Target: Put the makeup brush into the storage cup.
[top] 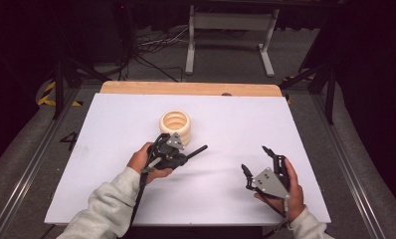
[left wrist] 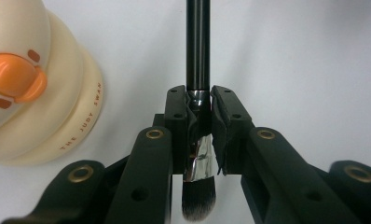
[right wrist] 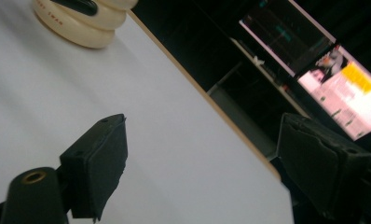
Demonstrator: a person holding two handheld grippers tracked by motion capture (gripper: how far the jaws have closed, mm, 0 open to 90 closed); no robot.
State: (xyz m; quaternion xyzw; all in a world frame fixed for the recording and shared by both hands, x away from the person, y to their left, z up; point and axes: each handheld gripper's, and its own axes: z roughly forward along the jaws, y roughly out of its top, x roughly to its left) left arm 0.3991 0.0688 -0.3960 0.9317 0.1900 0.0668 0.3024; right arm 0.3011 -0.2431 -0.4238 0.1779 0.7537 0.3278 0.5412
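Pinching a makeup brush (left wrist: 198,56) by its ferrule, the left gripper (left wrist: 198,112) hovers beside the cream holder (top: 175,125). Stowing it is probably what's left; the right gripper (top: 258,162) sits spread and empty

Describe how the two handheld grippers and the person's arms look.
Both grippers, the left gripper and the right gripper, are black, each with two jaws and a grey three-cornered plate on top. Brass-coloured rivets dot the jaw arms; the fingertips carry flat black pads. A black cable trails from the left one. The person wears light grey sleeves.
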